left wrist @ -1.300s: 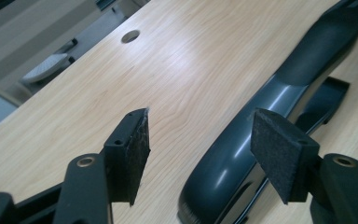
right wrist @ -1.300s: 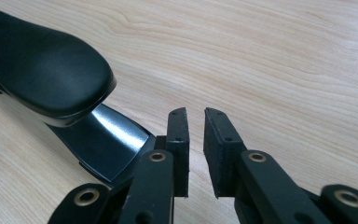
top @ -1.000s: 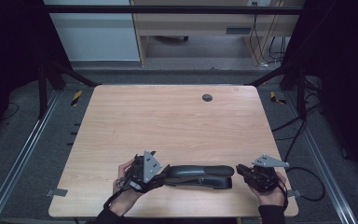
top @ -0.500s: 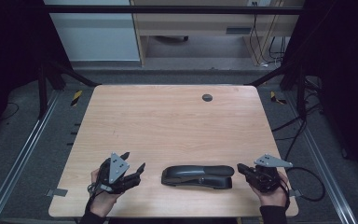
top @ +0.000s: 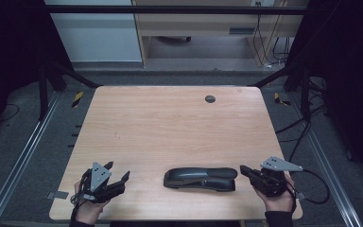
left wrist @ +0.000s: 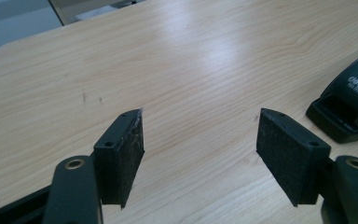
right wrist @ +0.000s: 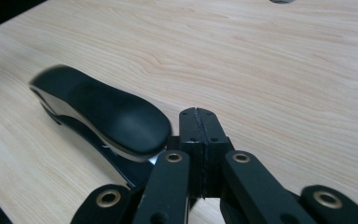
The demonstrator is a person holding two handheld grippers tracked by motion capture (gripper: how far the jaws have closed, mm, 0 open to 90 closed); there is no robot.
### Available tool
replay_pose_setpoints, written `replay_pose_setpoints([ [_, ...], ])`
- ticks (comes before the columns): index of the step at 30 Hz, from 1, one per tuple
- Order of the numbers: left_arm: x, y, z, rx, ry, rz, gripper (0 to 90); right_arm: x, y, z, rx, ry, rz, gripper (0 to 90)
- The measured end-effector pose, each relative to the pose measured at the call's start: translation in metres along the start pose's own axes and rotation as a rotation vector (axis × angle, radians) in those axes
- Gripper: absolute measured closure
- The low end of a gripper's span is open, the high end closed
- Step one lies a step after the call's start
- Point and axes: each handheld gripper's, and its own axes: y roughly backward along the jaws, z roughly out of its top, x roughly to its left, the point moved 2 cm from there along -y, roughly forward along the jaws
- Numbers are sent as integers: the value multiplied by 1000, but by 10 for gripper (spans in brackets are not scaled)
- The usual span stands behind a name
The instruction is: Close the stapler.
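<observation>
Near the front edge of the table there's a black stapler lying flat on its side-to-side axis, roughly in the middle between the two hands. The left hand-held gripper sits well off to the stapler's left, close to the table's front left corner. Its jaws have just been opening and now stand spread wide, with nothing but bare wood between the pads; in the left gripper view the stapler's end peeks in at the right edge. The right hand-held gripper is just beside the stapler's right end, jaws pressed together on nothing after closing up. In the right gripper view its tips sit right next to the stapler's rounded end; can't tell if they actually touch.
</observation>
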Motion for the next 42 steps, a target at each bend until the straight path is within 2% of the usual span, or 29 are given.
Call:
replay_pose_setpoints([
  [5,5,-2,-4,8,32,9,315,9,1,6,-18,4,23,900],
  [14,3,-7,-7,23,20,6,316,20,-6,7,-18,18,57,900],
  [19,3,-8,-8,28,26,3,317,18,-6,5,-33,9,69,900],
  [27,1,-9,-9,35,9,3,318,14,-13,-6,-4,-4,57,900],
  [42,-1,-10,-9,42,-1,10,319,12,-18,-13,17,-5,47,900],
])
